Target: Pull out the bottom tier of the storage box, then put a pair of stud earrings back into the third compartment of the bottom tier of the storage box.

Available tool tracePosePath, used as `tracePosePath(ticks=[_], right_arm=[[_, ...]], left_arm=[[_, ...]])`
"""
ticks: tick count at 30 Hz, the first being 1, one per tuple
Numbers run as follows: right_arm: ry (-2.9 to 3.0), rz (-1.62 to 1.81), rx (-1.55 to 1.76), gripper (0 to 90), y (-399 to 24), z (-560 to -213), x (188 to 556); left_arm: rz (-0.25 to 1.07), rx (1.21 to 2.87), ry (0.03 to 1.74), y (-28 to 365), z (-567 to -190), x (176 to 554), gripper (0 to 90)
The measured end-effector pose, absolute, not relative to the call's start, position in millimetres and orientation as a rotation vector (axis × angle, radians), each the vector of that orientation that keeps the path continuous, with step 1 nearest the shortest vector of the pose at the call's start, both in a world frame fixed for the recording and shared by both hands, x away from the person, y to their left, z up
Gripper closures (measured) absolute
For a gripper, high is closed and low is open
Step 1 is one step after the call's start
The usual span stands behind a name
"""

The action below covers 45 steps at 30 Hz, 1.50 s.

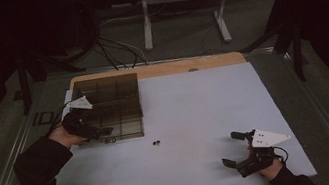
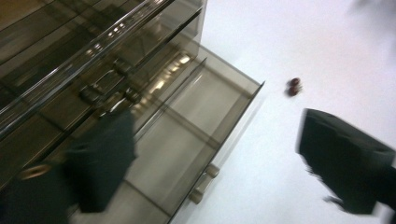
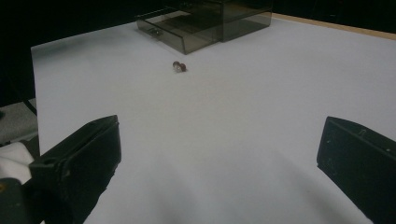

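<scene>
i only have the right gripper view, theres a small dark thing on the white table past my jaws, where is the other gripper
Observer: The left gripper is at the smoky clear drawer box, at the table's far left corner in the high view.
Operator: is the drawer open
Observer: Yes. The left gripper view shows the bottom drawer pulled out, nothing visible in the part that shows.
Operator: is it holding the handle
Observer: No. Its jaws stand wide apart with nothing between them; the drawer's small handle sits free below them.
Operator: and that dark thing
Observer: The small dark red object lies on the table just off the drawer's front corner, untouched.
</scene>
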State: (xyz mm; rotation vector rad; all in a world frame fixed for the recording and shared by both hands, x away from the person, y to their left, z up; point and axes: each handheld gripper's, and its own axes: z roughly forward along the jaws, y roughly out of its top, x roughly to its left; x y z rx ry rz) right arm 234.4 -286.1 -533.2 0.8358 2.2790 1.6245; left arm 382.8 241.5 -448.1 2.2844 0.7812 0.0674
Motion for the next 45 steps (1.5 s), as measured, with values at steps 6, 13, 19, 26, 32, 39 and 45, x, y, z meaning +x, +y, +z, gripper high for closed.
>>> tracePosePath(ticks=[6, 13, 19, 26, 32, 39, 45], right_arm=[[2.279, 1.633, 0.845, 0.0, -287, -533, 235], [2.279, 1.627, 0.845, 0.0, -287, -534, 235], [2.283, 1.621, 0.839, 0.0, -286, -533, 235], [2.284, 1.622, 0.838, 0.0, -286, -533, 235], [2.284, 1.628, 0.842, 0.0, -286, -534, 235], [2.287, 1.625, 0.840, 0.0, -286, -534, 236], [2.289, 1.624, 0.838, 0.0, -286, -534, 235]], left_arm=[[0.075, 2.247, 0.817, 235, -445, 383, 3.2], [0.106, 2.201, 0.807, 224, -433, 379, 3.1], [0.104, 2.206, 0.745, 210, -426, 369, 3.1], [0.121, 2.223, 0.704, 197, -426, 364, 3.1], [0.120, 2.222, 0.668, 187, -428, 360, 3.0], [0.099, 2.234, 0.650, 174, -431, 356, 1.7], [0.077, 2.245, 0.628, 165, -434, 352, 1.7]])
